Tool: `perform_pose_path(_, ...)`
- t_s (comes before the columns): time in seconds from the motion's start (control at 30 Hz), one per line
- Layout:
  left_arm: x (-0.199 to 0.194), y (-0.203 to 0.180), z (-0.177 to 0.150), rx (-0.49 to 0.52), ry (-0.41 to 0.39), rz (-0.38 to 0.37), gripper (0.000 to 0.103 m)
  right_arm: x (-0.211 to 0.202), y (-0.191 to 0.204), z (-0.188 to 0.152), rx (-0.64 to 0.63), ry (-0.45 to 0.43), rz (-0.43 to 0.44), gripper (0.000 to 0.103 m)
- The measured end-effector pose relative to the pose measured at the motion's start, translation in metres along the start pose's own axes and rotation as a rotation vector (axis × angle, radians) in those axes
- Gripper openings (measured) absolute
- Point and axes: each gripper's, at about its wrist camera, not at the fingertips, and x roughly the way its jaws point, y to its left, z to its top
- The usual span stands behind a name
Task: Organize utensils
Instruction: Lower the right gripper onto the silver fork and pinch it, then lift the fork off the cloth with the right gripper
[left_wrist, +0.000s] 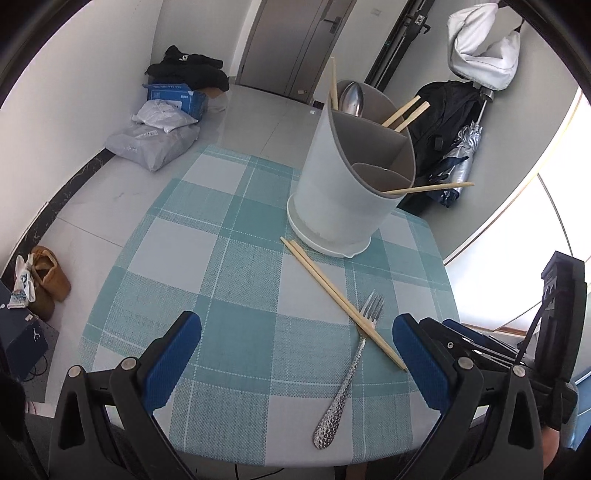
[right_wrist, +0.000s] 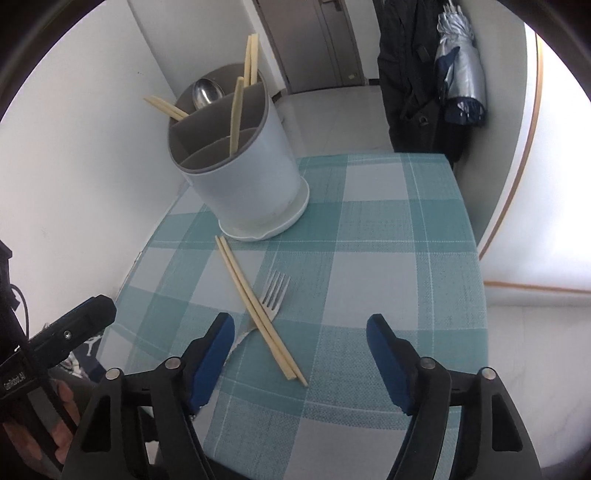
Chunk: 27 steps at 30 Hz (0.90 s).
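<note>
A white utensil holder (left_wrist: 343, 192) with grey dividers stands at the far side of the checked tablecloth (left_wrist: 184, 258); it also shows in the right wrist view (right_wrist: 243, 177). It holds a metal spoon (left_wrist: 351, 96) and several chopsticks. A pair of chopsticks (left_wrist: 340, 299) lies on the cloth across a silver fork (left_wrist: 351, 365). Both show in the right wrist view, chopsticks (right_wrist: 255, 302) over fork (right_wrist: 275, 291). My left gripper (left_wrist: 295, 350) is open and empty, left of the fork. My right gripper (right_wrist: 301, 354) is open and empty, above the chopsticks' near ends.
The table's edges are close on all sides. A white wall (right_wrist: 92, 166) lies just left of the holder in the right wrist view. Bags and boxes (left_wrist: 159, 122), shoes (left_wrist: 44, 280), and hanging coats with an umbrella (right_wrist: 458, 74) stand around.
</note>
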Motion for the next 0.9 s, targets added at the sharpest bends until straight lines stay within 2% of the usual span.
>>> perform_pose_path(0.3,0.005,0.015,0.009,-0.085,0.033,-0.025,0.102,0.038,-0.001,0.020,0.068,0.092,0.069,0.045)
perform_pose_path(0.5,0.007,0.020,0.011,-0.094,0.045,-0.032,0.102,0.060,-0.001,0.027,0.097,0.106,0.113,0.038)
perform_pose_path(0.67,0.010,0.026,0.015,-0.124,0.058,-0.041,0.102,0.065,0.005,0.028,0.073,0.104,0.100,0.031)
perform_pose_path(0.77,0.012,0.028,0.016,-0.133,0.061,-0.039,0.102,0.068,0.006,0.029,0.075,0.108,0.092,0.016)
perform_pose_path(0.9,0.013,0.029,0.016,-0.141,0.064,-0.034,0.102,0.065,0.006,0.032,0.080,0.080,0.092,0.009)
